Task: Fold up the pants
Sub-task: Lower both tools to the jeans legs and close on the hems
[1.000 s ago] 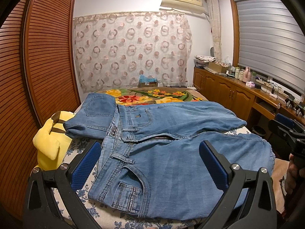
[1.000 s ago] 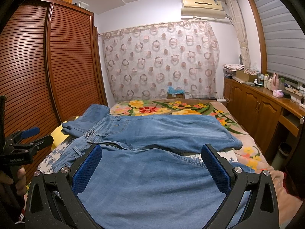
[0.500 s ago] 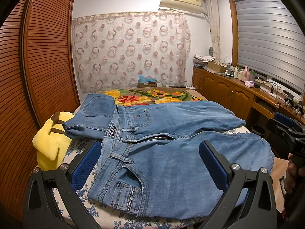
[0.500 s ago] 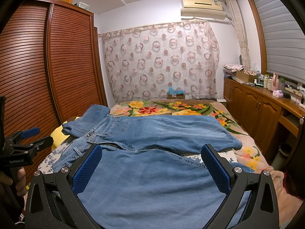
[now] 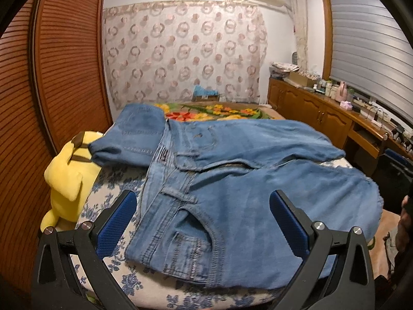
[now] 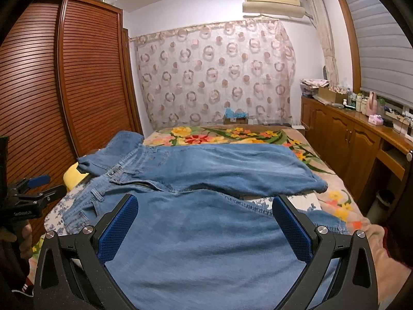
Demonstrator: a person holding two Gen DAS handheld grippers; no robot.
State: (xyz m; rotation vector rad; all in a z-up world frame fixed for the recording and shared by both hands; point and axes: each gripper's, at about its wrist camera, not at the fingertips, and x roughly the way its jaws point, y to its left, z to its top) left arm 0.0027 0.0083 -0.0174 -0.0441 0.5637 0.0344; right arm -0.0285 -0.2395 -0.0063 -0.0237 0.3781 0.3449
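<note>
Both fisheye views look forward from low at the foot of the bed [image 5: 116, 180], along it toward the patterned curtain [image 5: 180, 51] on the far wall. The left wrist view sits near the jeans' [image 5: 232, 193] waistband end beside the wooden wardrobe [image 5: 64, 64]; the right wrist view sits close over a leg of the jeans [image 6: 206, 245], nearer the cabinets [image 6: 340, 139]. They share the jeans, bed, curtain and wardrobe, and the right view catches the left tool [image 6: 33, 191] at its left edge.

Blue denim pants [image 5: 258, 180], yellow plush [image 5: 67, 178], floral blanket [image 6: 232, 135]
</note>
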